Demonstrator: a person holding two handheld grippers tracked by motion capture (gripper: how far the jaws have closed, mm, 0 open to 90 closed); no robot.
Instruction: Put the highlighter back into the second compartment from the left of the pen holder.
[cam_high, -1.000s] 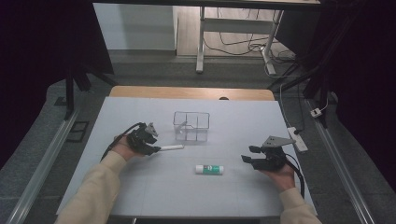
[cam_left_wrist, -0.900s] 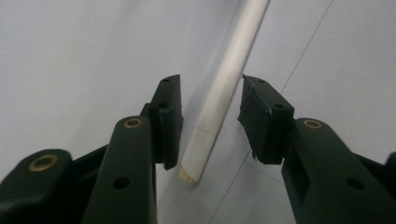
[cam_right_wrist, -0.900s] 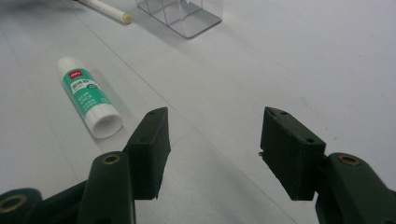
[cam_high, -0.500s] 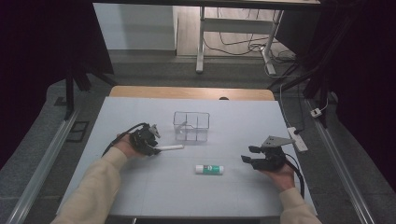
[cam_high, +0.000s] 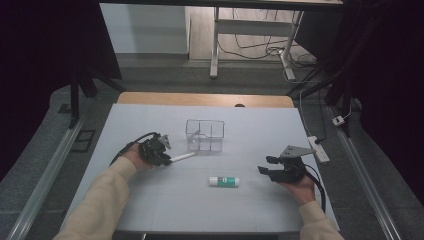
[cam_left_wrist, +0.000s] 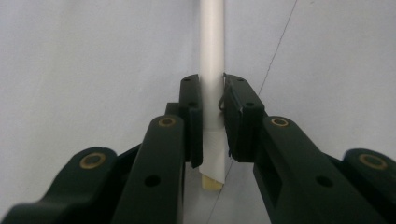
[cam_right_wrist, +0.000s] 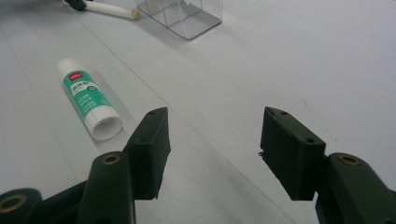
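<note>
A thin white pen (cam_high: 183, 157) lies on the pale table left of centre. My left gripper (cam_high: 164, 157) has just been closing on it, and its pads now press both sides of the pen's shaft (cam_left_wrist: 211, 70), whose cream end pokes back between the jaws of the left gripper (cam_left_wrist: 212, 121). A green-and-white glue stick (cam_high: 224, 181) lies on its side in the middle front, also seen up-left as the glue stick (cam_right_wrist: 88, 105). My right gripper (cam_high: 266, 166) rests right of it, open. Between the jaws of the right gripper (cam_right_wrist: 212, 149) there is only bare table.
A clear plastic box (cam_high: 205, 135) with compartments stands just behind the pen's far end, the same box (cam_right_wrist: 182, 14) at the top. A white power strip (cam_high: 320, 149) lies off the table's right edge. A wooden strip (cam_high: 200, 99) borders the back.
The left hand has edged slightly right along the pen, which still lies on the table. The right hand, glue stick and box have not moved.
</note>
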